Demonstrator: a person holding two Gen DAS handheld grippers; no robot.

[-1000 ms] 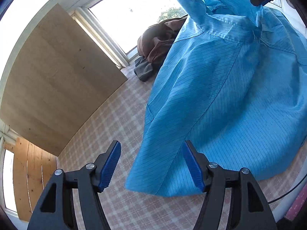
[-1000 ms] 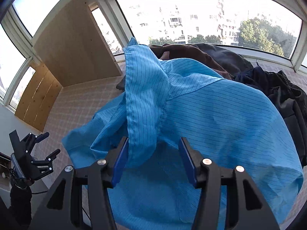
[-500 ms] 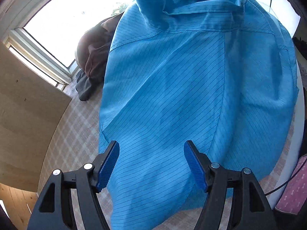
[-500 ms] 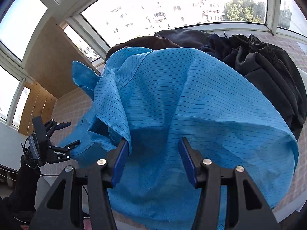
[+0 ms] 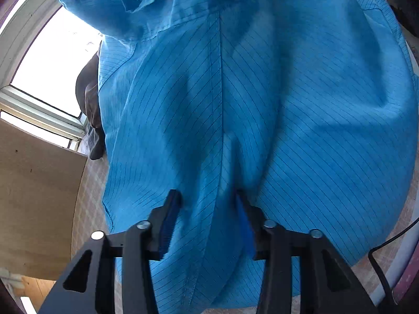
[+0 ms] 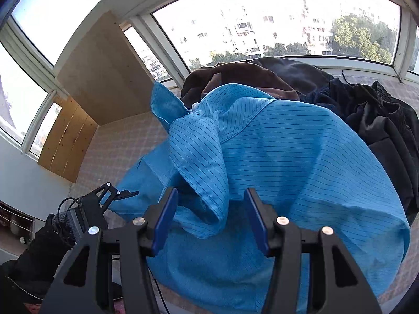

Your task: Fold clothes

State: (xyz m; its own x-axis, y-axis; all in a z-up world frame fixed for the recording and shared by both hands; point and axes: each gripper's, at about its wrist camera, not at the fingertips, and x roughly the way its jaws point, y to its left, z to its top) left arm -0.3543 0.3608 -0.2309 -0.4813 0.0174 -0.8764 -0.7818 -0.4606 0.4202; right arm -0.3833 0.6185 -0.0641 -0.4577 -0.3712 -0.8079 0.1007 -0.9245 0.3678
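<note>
Both grippers angled down, blue shirt (image 5: 262, 104)

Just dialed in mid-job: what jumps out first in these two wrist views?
A big blue pinstriped shirt fills both views, draped over the checked table. The left hand-held gripper is closing on a raised fold along its centre seam, while the right hand-held gripper straddles a loose flap. Dark clothes are heaped behind, by the window.

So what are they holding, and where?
Left gripper pinches the blue shirt at its back seam near the hem; right gripper straddles the collar fold, hold unclear.
</note>
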